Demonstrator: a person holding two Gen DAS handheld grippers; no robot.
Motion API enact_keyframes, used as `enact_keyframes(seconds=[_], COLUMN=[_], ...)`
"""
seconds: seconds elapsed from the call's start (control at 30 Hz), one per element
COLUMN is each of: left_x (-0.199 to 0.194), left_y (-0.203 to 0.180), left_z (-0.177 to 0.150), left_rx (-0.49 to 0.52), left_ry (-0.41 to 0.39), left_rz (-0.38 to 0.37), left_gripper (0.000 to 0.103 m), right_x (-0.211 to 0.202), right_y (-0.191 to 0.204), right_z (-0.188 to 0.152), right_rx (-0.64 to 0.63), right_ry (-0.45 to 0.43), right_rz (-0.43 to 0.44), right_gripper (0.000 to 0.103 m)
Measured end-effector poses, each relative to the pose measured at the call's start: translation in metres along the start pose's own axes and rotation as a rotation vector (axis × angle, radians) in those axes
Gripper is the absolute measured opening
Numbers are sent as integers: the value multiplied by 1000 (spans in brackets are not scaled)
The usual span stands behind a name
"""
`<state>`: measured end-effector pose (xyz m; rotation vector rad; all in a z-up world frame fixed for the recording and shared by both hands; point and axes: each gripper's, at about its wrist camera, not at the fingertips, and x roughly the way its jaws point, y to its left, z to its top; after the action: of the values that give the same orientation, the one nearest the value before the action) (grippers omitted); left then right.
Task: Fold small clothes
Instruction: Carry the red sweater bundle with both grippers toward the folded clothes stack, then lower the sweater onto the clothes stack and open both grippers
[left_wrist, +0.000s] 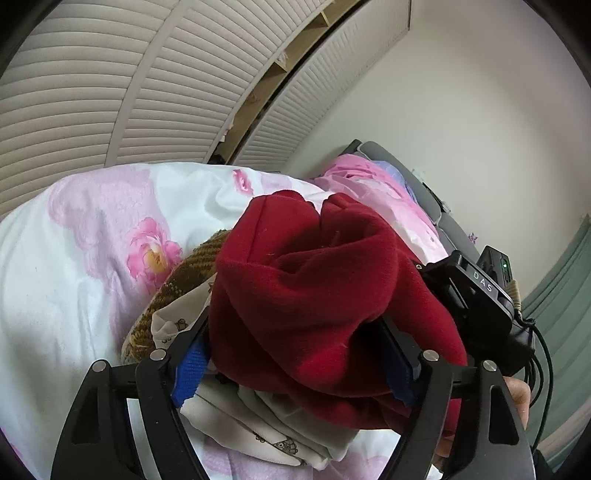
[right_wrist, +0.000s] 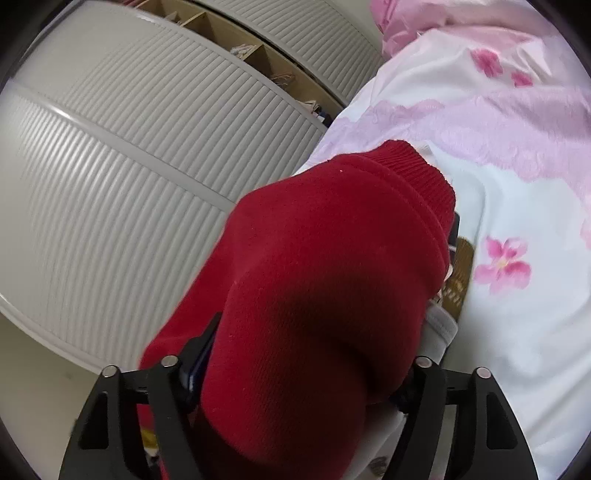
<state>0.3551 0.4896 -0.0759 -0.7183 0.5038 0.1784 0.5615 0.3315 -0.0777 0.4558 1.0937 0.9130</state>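
Flowered bedspread (left_wrist: 74, 258) under slatted wardrobe doors (left_wrist: 110, 74), red sweater (left_wrist: 314, 295) bunched on top. Left gripper (left_wrist: 295, 354) parted around that sweater, which fills the gap; right gripper (right_wrist: 295, 354) likewise spread around it, actual pinch unclear in both. Beside the sweater, brown knit (left_wrist: 177, 284); beneath, white printed garment (left_wrist: 258, 424).

Bedroom: floral duvet (left_wrist: 74, 266), louvred wardrobe (right_wrist: 110, 192).

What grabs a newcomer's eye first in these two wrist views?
The bunched red fleece garment fills both views, clamped between the left gripper and the right gripper. Behind it spreads the white and pink floral quilt. A brown knit piece lies under the red fabric's left side.
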Motion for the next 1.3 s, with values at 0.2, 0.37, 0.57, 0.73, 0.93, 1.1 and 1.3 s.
enact_keyframes(seconds=[0.2, 0.37, 0.57, 0.73, 0.93, 1.1, 1.3], left_x=[-20, -49, -92, -111, -92, -55, -26], left_y=[-8, -25, -48, -79, -93, -80, -28], left_z=[6, 12, 11, 8, 10, 16, 20], left_rx=[3, 32, 86, 185, 279, 343, 247], left_ry=[-22, -51, -128, -153, -131, -46, 56], left_rz=[-11, 12, 50, 35, 77, 196, 260], left_gripper=[85, 85, 85, 86, 86, 85, 86], right_x=[-11, -40, -94, -137, -152, -125, -68], right_y=[5, 13, 35, 72, 101, 126, 140], right_z=[10, 4, -6, -28, -58, -72, -81], right_rx=[42, 1, -92, -276, -476, -645, -825], right_ry=[43, 6, -78, -190, -225, -213, -146], right_rz=[42, -31, -161, -248, -341, -417, -559], right_gripper=[79, 93, 94, 94, 93, 93, 93])
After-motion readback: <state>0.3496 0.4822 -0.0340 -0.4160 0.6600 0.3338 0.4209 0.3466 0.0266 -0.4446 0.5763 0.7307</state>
